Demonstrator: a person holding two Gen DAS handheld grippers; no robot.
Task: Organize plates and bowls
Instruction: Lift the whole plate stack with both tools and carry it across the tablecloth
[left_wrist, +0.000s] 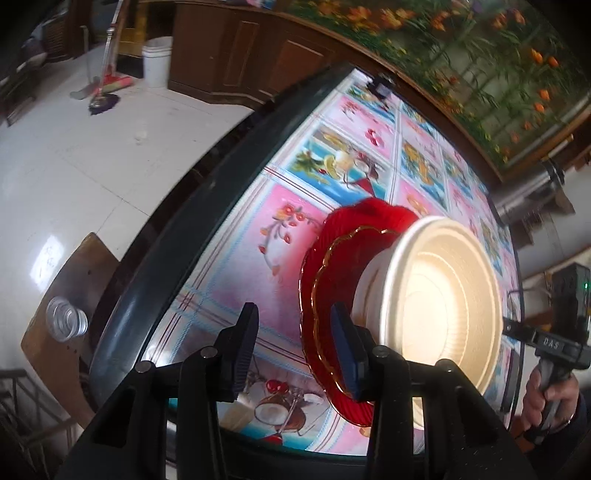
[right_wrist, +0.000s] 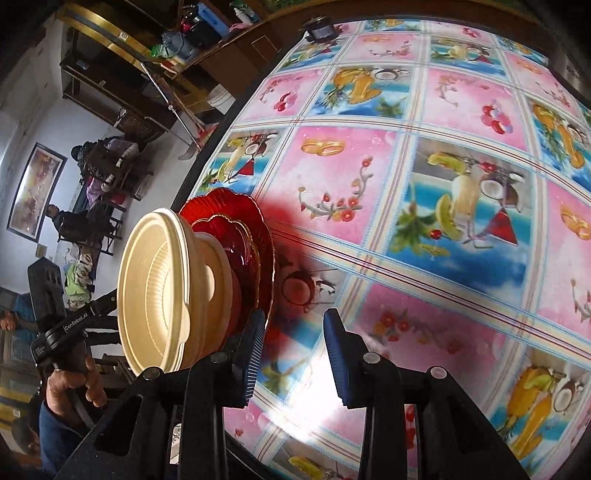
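Note:
A stack stands on the table: a large red plate at the bottom, a smaller gold-rimmed red plate on it, and cream bowls on top. The stack also shows in the right wrist view, with the red plates under the cream bowls. My left gripper is open and empty, its right finger at the red plates' near rim. My right gripper is open and empty, its left finger beside the stack. The right gripper's body shows beyond the bowls in the left wrist view.
The table has a glossy fruit-and-flower cloth under glass and a dark rounded edge. A clear glass stands on a wooden stool at the left. A small dark device sits at the table's far edge. A white bucket and mop stand on the floor.

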